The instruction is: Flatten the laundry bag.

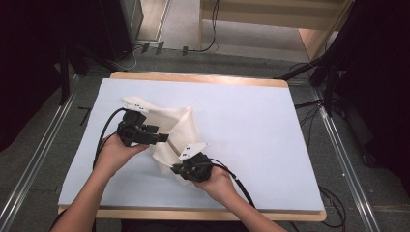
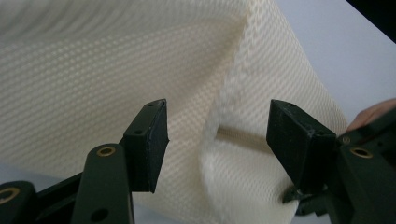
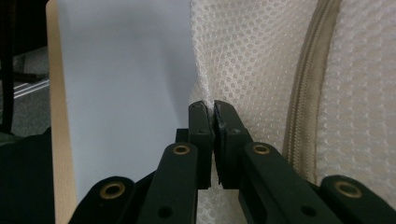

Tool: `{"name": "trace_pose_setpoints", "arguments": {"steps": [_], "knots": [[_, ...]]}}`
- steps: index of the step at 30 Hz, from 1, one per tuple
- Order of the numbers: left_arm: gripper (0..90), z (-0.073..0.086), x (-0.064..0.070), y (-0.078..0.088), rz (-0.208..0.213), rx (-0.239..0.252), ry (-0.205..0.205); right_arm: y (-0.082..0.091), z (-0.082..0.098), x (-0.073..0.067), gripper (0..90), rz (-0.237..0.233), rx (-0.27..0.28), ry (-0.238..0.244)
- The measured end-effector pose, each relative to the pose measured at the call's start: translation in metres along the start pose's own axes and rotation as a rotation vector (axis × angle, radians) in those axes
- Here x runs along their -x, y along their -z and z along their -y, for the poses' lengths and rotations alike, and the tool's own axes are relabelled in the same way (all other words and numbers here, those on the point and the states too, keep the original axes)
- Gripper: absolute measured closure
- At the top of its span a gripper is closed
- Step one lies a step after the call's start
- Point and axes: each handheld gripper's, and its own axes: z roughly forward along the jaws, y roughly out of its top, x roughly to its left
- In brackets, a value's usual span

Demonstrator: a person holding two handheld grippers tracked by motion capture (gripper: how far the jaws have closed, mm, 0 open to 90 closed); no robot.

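A cream mesh fabric piece [image 1: 180, 126] with a zipper [image 3: 306, 98] lies bunched and partly lifted on the white table cover [image 1: 251, 121]. My left gripper [image 1: 161, 138] is at the fabric's left side, pointing right. In the left gripper view it [image 2: 217, 126] stands open, and a raised fold of mesh [image 2: 93, 70] lies between and behind the jaws. My right gripper [image 1: 176, 169] is at the fabric's near edge. In the right gripper view it [image 3: 214, 109] is shut on the edge of the mesh [image 3: 261, 56].
The white cover reaches the wooden table edge [image 3: 58, 140] on all sides, with open room to the right of the fabric. Cables [image 1: 309, 104] and dark stands [image 1: 333, 72] sit on the floor beyond the table. The other gripper [image 2: 369, 158] appears at the right of the left gripper view.
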Motion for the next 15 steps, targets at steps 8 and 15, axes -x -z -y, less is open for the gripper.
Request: {"name": "trace_pose_setpoints", "arguments": {"steps": [8, 15], "knots": [[45.3, -0.0026, 0.0059, -0.0069, 0.018, -0.015, -0.031, -0.0074, 0.0011, -0.0116, 87.8, -0.010, -0.012, 0.020], [85.0, -0.0002, 0.0081, -0.0060, 0.064, -0.007, -0.042, -0.0021, 0.0010, -0.0067, 81.3, -0.026, -0.003, -0.012]]}}
